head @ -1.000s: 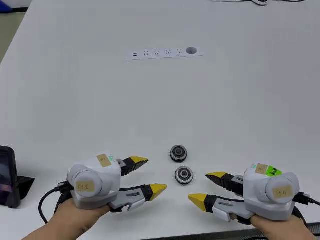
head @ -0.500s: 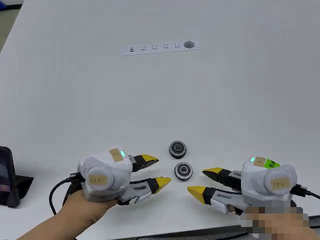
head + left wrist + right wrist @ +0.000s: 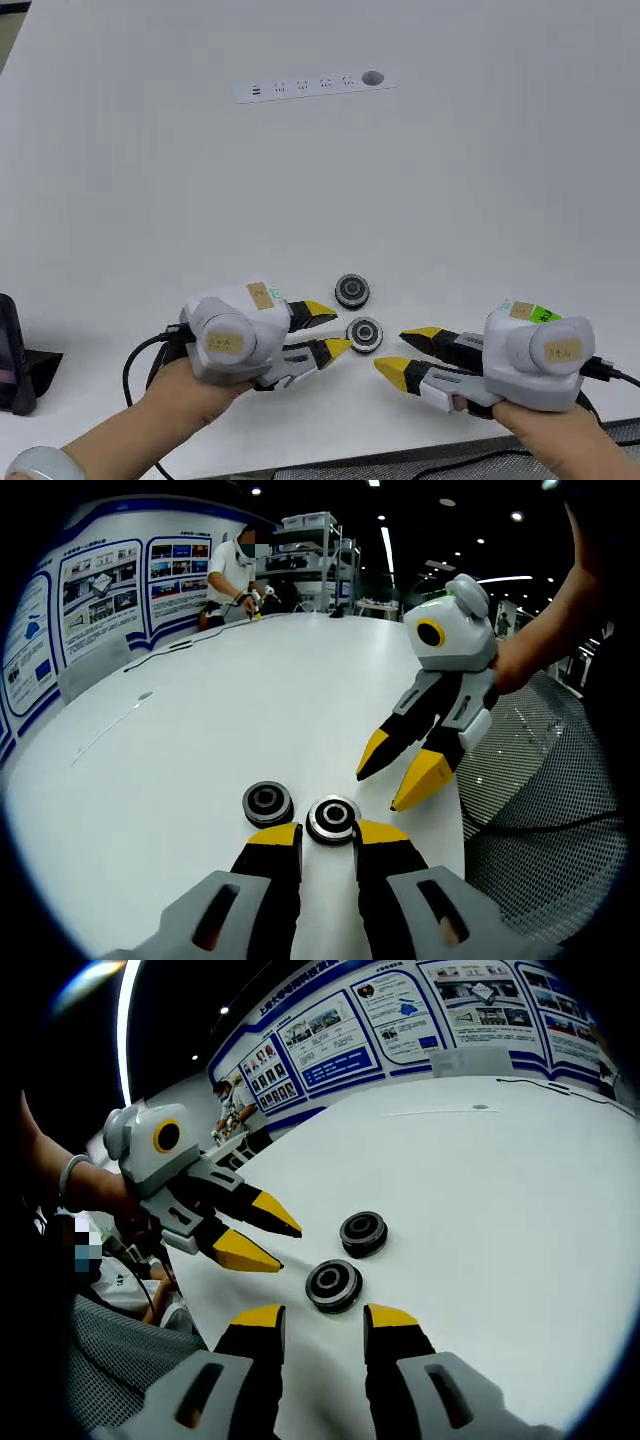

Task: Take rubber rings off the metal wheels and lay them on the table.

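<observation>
Two metal wheels with black rubber rings lie flat on the white table (image 3: 430, 190). The near wheel (image 3: 364, 334) (image 3: 333, 819) (image 3: 334, 1285) sits between both grippers. Behind it lies the far wheel (image 3: 351, 290) (image 3: 267, 802) (image 3: 363, 1232). My left gripper (image 3: 329, 330) (image 3: 328, 834) (image 3: 262, 1232) is open, its yellow tips just left of the near wheel, apart from it. Open too, my right gripper (image 3: 407, 350) (image 3: 325, 1317) (image 3: 400, 770) points at that wheel from the right, a short way off.
A white power strip (image 3: 308, 87) lies far back on the table. A dark device (image 3: 14, 352) stands at the left edge. Cables trail from both grippers near the table's front edge. In the gripper views a person stands at a far bench.
My left gripper has moved right and forward, its tips closing in on the near wheel. The right gripper has edged slightly toward it. The wheels have not moved.
</observation>
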Demonstrator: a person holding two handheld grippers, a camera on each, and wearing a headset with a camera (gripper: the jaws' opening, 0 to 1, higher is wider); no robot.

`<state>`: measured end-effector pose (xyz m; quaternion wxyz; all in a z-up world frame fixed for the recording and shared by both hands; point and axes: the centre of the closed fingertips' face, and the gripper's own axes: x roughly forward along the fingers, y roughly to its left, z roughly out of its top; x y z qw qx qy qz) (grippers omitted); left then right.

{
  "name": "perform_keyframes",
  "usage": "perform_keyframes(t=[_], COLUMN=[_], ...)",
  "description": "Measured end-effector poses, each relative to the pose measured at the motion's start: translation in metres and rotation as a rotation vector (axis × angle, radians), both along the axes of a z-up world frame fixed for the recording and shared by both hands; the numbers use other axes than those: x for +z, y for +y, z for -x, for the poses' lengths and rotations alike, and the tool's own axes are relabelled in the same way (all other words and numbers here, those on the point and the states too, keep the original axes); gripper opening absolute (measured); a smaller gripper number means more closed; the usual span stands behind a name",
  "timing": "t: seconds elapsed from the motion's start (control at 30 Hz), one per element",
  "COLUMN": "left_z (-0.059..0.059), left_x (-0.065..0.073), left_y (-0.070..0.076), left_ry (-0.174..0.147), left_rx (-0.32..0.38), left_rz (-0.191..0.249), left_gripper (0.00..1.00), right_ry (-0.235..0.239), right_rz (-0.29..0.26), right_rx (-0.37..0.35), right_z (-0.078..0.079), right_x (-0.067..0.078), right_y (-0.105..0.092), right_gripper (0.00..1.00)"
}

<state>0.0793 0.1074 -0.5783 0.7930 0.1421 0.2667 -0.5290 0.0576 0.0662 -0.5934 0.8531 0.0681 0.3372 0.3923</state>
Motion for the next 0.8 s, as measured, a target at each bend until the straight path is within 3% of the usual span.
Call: perform_keyframes(t=[0.23,0.8], left_z=[0.000,0.000], left_x=[-0.005,-0.014], left_y=[-0.005,-0.018], left_ry=[0.004,-0.023], left_rx=[-0.026,-0.109], left_rz=[-0.019,-0.076], left_gripper=[0.19,0.15], right_ry=[0.023,0.058], right_rz=[-0.036,-0.100], right_rx=[-0.032,-0.083], right_z=[-0.003,-0.009], right_x=[0.000,0.000], right_y=[0.000,0.000], right_gripper=[0.30,0.28])
